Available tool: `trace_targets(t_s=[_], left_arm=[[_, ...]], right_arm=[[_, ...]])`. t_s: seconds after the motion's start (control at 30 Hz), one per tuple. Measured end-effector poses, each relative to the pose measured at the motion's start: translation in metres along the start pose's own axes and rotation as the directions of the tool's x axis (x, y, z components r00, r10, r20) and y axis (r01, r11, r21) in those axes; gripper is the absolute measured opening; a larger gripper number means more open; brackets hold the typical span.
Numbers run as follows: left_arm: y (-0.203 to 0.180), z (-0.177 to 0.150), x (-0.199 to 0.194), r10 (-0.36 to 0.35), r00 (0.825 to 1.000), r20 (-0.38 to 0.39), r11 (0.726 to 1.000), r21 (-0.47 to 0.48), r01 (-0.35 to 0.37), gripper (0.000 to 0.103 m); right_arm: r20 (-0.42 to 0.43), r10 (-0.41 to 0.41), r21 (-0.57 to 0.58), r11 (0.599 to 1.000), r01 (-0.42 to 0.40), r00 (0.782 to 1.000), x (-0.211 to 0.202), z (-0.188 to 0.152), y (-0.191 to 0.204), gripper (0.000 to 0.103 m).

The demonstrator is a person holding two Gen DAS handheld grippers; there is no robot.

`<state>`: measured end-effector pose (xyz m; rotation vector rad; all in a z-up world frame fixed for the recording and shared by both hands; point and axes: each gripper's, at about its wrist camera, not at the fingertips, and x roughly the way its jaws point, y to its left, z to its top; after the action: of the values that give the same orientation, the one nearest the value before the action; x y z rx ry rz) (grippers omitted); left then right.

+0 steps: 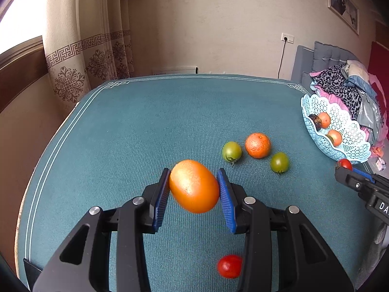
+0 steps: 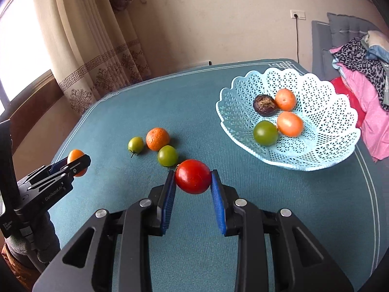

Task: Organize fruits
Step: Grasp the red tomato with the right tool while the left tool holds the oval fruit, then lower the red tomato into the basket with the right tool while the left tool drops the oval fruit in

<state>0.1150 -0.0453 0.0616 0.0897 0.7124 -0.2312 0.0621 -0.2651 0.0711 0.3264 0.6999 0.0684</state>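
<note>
My left gripper (image 1: pixel 194 187) is shut on an orange tomato (image 1: pixel 194 186) and holds it above the teal table. My right gripper (image 2: pixel 193 178) is shut on a red tomato (image 2: pixel 193 176), held left of the light blue lattice basket (image 2: pixel 323 131). The basket holds a dark fruit (image 2: pixel 264 104), two orange fruits (image 2: pixel 285 99) and a green tomato (image 2: pixel 265 133). On the table lie a mandarin (image 2: pixel 157 139) and two green tomatoes (image 2: pixel 135 144) (image 2: pixel 167 155). Another red tomato (image 1: pixel 229 266) lies below my left gripper.
The teal tablecloth (image 1: pixel 145 121) covers the table, with its edges close on the left and far side. A curtain (image 1: pixel 85 56) hangs at the left. A pile of clothes (image 2: pixel 364 73) lies on a grey sofa right of the basket.
</note>
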Motion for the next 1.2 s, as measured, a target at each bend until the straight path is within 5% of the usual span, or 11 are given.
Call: trace_targets(t_s=[1.2], left_arm=[[-0.092, 0.026, -0.025, -0.087, 0.996, 0.023, 0.986, 0.148, 0.083, 0.04]], right_arm=[[0.132, -0.152, 0.151, 0.98, 0.132, 0.98, -0.025, 0.017, -0.103, 0.031]])
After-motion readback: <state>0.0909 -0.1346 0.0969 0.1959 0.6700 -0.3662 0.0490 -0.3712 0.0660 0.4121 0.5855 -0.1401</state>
